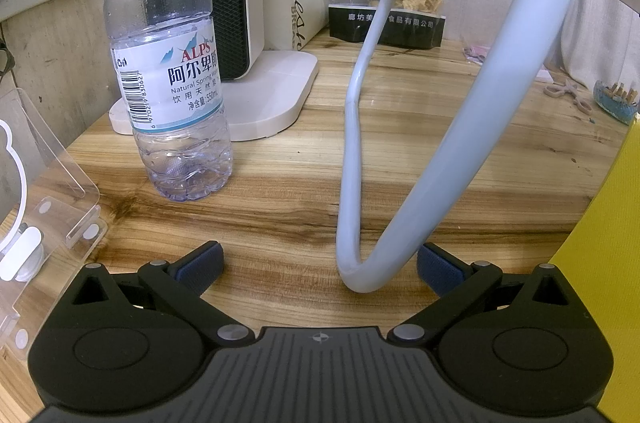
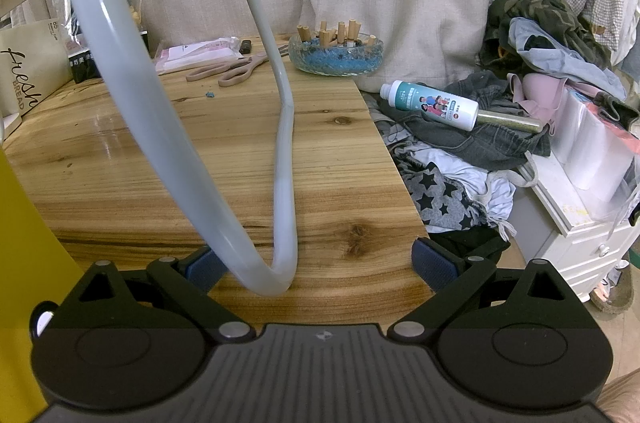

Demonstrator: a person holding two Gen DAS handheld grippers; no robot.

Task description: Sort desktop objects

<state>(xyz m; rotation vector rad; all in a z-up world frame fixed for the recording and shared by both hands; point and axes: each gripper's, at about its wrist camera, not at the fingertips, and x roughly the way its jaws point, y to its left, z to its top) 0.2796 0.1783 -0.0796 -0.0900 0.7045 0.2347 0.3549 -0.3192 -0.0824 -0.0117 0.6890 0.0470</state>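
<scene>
Both grippers, left (image 1: 320,269) and right (image 2: 318,263), stand spread wide and empty above the wooden tabletop (image 1: 280,183). The ALPS water bottle (image 1: 170,63) stands upright ahead-left of the left gripper. Advisable approach: centre on its labelled waist, avoiding the white hose (image 1: 460,143).
</scene>
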